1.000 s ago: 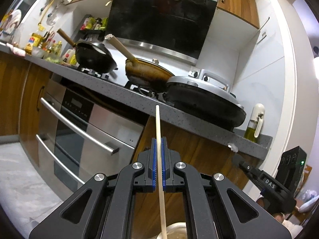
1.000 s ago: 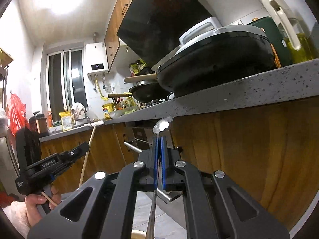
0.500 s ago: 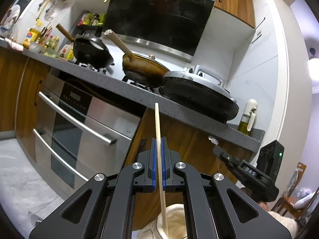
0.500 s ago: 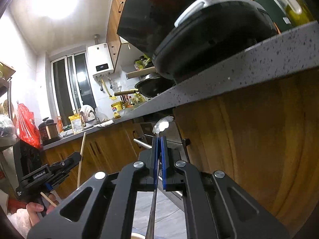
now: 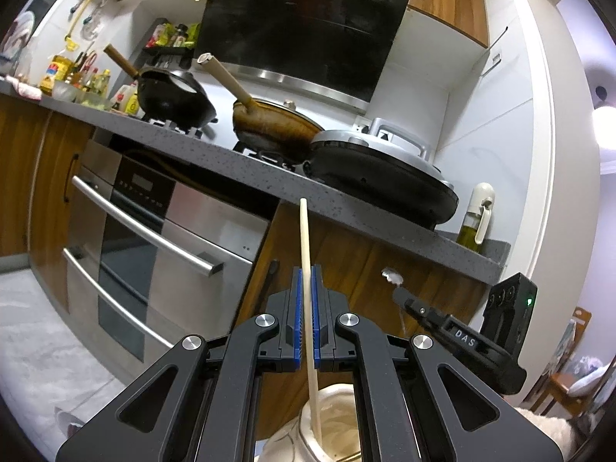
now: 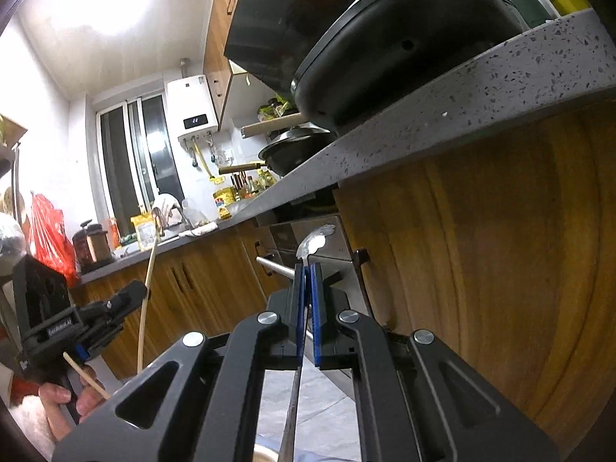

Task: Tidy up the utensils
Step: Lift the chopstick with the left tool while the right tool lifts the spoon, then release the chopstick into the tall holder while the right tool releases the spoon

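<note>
My left gripper (image 5: pixel 305 269) is shut on a pale wooden chopstick (image 5: pixel 305 238) that stands upright, its lower end inside a cream ceramic holder (image 5: pixel 331 427) at the bottom of the left wrist view. My right gripper (image 6: pixel 307 267) is shut on a metal spoon (image 6: pixel 312 243), bowl end up, handle running down between the jaws. The right gripper also shows in the left wrist view (image 5: pixel 408 300) at the right, with the spoon bowl (image 5: pixel 392 276) above it. The left gripper (image 6: pixel 127 300) and its chopstick (image 6: pixel 148 288) show at the left of the right wrist view.
A grey stone counter (image 5: pixel 269 181) runs across, carrying a black wok (image 5: pixel 173 96), a brown pan (image 5: pixel 277 127) and a black electric griddle (image 5: pixel 381 173). A steel oven (image 5: pixel 154 238) and wooden cabinet doors (image 6: pixel 481 269) sit below. An oil bottle (image 5: pixel 475 219) stands at the counter's end.
The left gripper has tilted, so the ceramic holder shows more below it. The right gripper has dropped and moved closer under the counter edge. Both stay shut on their utensils.
</note>
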A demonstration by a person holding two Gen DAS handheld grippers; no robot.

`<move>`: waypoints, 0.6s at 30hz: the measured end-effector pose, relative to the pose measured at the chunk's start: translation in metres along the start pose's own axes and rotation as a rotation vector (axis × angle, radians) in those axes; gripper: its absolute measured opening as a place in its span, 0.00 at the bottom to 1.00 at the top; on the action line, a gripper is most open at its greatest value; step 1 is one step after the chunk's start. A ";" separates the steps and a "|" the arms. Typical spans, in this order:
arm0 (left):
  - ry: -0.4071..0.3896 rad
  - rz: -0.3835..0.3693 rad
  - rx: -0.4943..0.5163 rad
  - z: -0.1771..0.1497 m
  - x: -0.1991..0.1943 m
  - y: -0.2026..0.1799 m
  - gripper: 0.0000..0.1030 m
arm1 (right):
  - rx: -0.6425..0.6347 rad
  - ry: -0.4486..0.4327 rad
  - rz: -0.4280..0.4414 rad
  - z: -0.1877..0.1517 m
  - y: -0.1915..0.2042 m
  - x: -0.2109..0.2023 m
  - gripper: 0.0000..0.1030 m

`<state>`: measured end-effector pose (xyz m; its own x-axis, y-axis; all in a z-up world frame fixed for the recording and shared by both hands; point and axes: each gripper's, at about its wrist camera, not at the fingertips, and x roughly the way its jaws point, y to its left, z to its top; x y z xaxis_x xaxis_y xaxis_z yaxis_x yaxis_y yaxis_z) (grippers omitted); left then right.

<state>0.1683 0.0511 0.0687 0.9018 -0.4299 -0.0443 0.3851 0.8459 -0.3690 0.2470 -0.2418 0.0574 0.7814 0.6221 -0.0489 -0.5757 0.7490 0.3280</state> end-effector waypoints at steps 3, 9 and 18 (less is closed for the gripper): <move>0.005 -0.014 0.005 -0.002 -0.004 0.000 0.04 | -0.034 0.018 0.005 -0.004 0.009 -0.006 0.03; 0.032 -0.033 0.038 -0.008 -0.013 -0.005 0.04 | -0.097 0.061 0.005 -0.013 0.023 -0.024 0.02; 0.089 -0.032 0.021 -0.010 -0.013 -0.001 0.04 | -0.086 0.133 0.029 -0.021 0.023 -0.035 0.02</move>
<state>0.1537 0.0526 0.0602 0.8685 -0.4822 -0.1152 0.4183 0.8375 -0.3516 0.2015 -0.2415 0.0464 0.7285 0.6644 -0.1666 -0.6206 0.7432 0.2499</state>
